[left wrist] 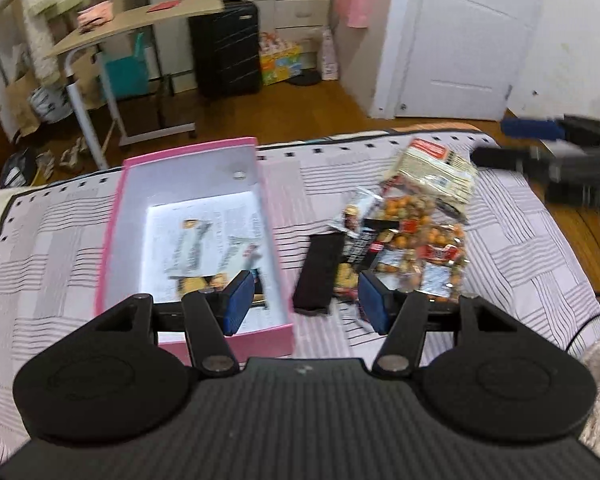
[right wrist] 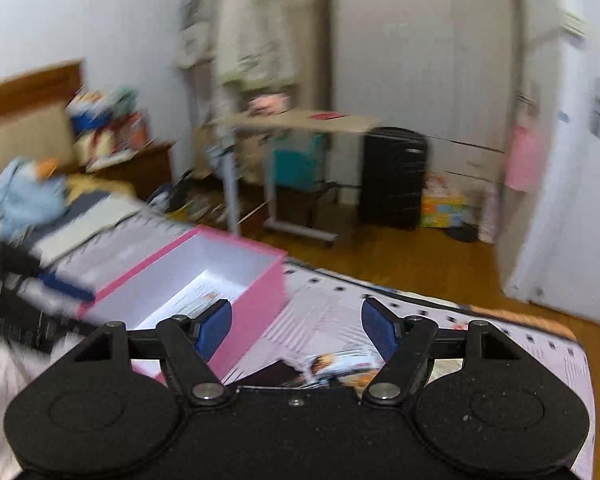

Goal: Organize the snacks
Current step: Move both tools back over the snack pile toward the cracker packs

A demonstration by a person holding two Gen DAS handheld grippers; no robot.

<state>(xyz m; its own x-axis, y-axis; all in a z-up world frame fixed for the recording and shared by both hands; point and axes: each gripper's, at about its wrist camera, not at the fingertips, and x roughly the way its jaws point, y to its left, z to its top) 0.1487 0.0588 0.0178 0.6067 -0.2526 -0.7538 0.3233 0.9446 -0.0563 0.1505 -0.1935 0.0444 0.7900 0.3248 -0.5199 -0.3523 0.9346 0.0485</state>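
1. The heap of crinkly snack packets (left wrist: 404, 240) lies on the striped bed cover (left wrist: 520, 232), just right of the open pink cardboard box (left wrist: 112, 236).
2. The left gripper (left wrist: 306, 300) has spread, empty jaws; it should pinch one packet's edge.
3. The right gripper (right wrist: 296, 330), jaws also spread and empty, should keep clear.

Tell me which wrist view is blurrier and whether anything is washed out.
Right wrist view: heavy motion smear across the room and the pink box. Left wrist view: sharper, though the snack pile is soft, the right gripper streaked, and the box floor glares white.

Wooden floor (left wrist: 300, 108), white door (left wrist: 460, 36), black suitcase (left wrist: 224, 48).
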